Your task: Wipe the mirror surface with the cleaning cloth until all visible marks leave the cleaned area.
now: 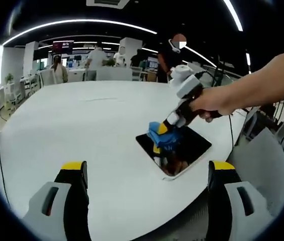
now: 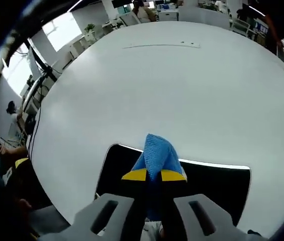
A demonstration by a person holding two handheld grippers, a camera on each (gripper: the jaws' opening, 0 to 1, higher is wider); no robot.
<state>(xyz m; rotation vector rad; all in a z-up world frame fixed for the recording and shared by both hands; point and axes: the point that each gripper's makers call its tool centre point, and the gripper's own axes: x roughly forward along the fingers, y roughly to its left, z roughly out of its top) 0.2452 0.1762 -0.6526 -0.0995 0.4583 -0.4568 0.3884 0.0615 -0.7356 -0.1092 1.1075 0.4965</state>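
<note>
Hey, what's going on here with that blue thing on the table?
A person is wiping a mirror lying flat on a white table. The right gripper is shut on a blue cleaning cloth and presses it onto the dark mirror surface. The person's hand holds that gripper. The left gripper hangs open above the table, holding nothing.

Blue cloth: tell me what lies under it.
Under the blue cloth, clamped in the right gripper, lies the dark mirror on the white table. Any marks beneath the cloth are covered.
</note>
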